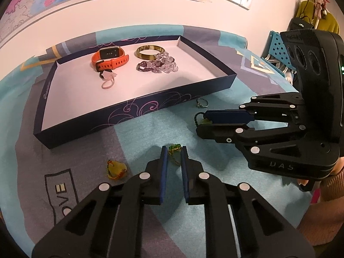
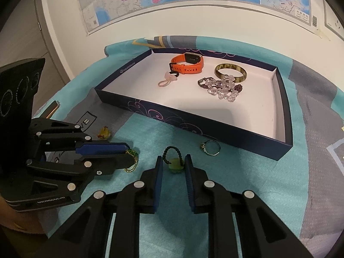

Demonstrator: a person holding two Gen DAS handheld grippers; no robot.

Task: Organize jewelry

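A teal and grey cloth [image 2: 236, 172] is spread under a wall map [image 2: 193, 0]. The left hand-held gripper [image 1: 173, 153] is narrowed around a green pendant [image 1: 174, 149]; the right hand-held gripper [image 2: 173, 161] brackets a corded charm [image 2: 175, 164]. The tray [image 2: 286, 116] lies far right.

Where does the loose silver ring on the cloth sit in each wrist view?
Left wrist view: silver ring lies right of centre on the cloth, just off the tray's near wall, beyond the right tool.
Right wrist view: silver ring lies right of centre, ahead of the tool, before the tray's near wall.
Shared landmark: the orange watch in the tray.
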